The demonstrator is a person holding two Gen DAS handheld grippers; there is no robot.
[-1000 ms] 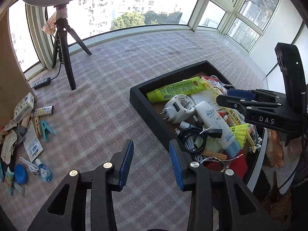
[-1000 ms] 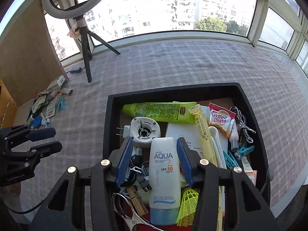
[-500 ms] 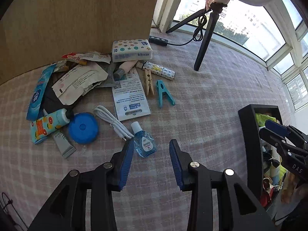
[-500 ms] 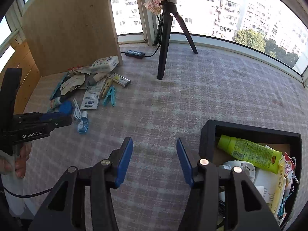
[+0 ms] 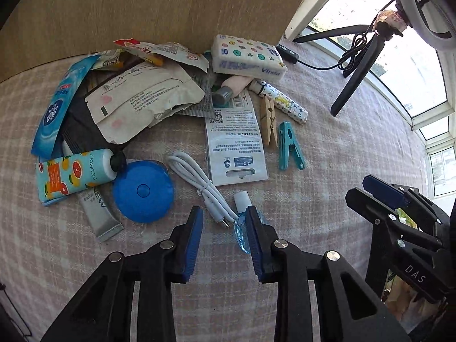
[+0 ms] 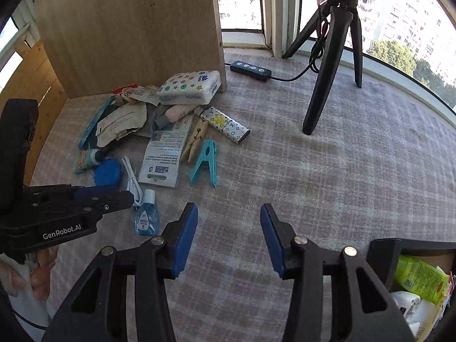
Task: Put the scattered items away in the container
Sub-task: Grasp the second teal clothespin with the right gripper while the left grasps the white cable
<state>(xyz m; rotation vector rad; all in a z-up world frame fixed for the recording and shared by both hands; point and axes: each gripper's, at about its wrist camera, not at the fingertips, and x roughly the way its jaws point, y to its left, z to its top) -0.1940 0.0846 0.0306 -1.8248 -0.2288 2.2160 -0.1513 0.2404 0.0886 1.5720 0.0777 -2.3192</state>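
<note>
While we held left gripper [image 5: 223, 229] low over pile, jaws spread, small blue bottle [image 5: 240, 225] lay at its right finger, white cable [image 5: 199, 183] at 12 o'clock. Right gripper [image 6: 229, 233] open, empty; black container [image 6: 410, 259] at 4 o'clock.

A checked cloth [image 6: 327, 171] is spread over the surface. On it lie a tissue pack [image 5: 248, 57], wrappers [image 5: 142, 99], a card [image 5: 233, 142], two pegs [image 5: 289, 145], a cable [image 5: 199, 182], a blue disc [image 5: 142, 195], tubes [image 5: 74, 175], and what seems a small bottle [image 6: 146, 218]. A tripod [image 6: 333, 57] and a black tray [image 6: 384, 245] stand on it.
</note>
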